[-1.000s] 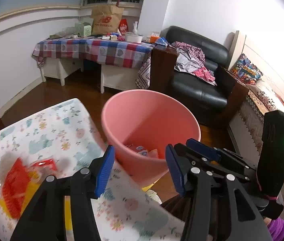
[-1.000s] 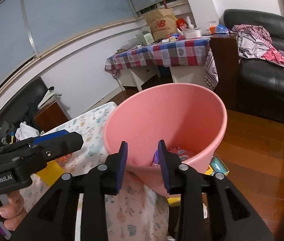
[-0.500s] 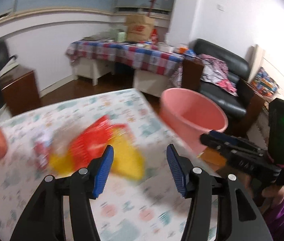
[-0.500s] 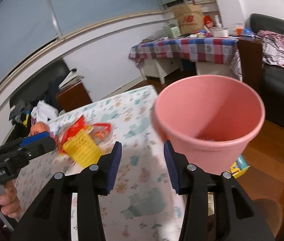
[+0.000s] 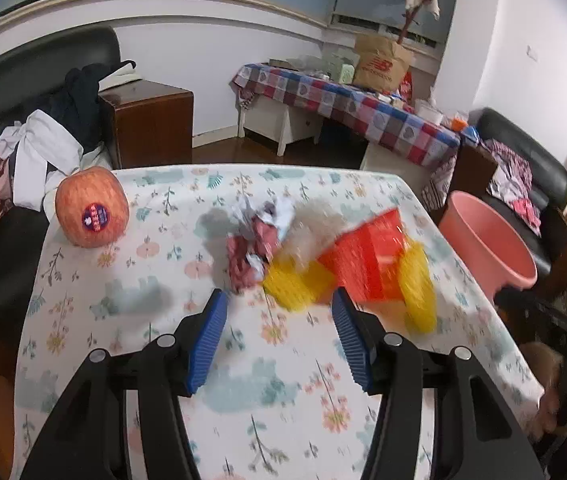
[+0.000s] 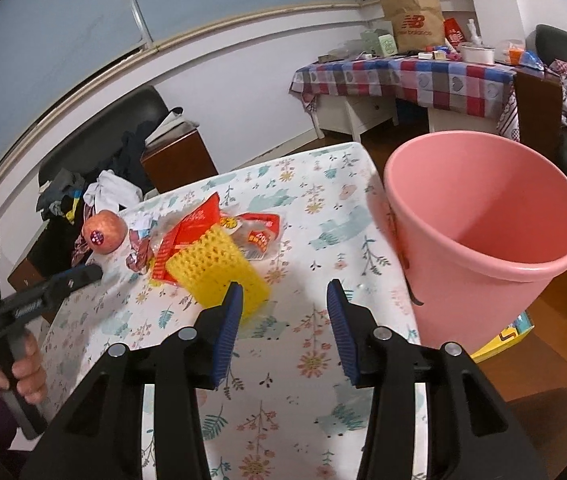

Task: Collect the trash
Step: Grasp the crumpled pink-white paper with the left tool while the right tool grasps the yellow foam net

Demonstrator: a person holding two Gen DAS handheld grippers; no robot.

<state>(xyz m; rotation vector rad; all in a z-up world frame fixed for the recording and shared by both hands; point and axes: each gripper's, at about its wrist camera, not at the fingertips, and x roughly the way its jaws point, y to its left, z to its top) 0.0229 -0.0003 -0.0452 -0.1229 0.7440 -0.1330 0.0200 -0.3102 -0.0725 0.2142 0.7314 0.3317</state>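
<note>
A pile of trash lies mid-table: a yellow foam net (image 6: 219, 270), red wrappers (image 5: 367, 256) and a crumpled dark red and white wrapper (image 5: 253, 248). The yellow net also shows blurred in the left wrist view (image 5: 295, 284). A pink bin (image 6: 483, 248) stands off the table's right edge; it also shows in the left wrist view (image 5: 487, 248). My left gripper (image 5: 279, 340) is open and empty, just short of the pile. My right gripper (image 6: 283, 328) is open and empty, between the yellow net and the bin.
An orange-red fruit with a sticker (image 5: 91, 212) sits at the table's far left corner. The floral tablecloth (image 5: 243, 392) covers the table. A wooden cabinet (image 5: 151, 120), a checked table (image 5: 347, 104) and a black sofa (image 5: 523, 160) stand behind.
Both grippers swung left, away from the bin and over the table. The right gripper's jaws opened wider. The trash pile and fruit came into view.
</note>
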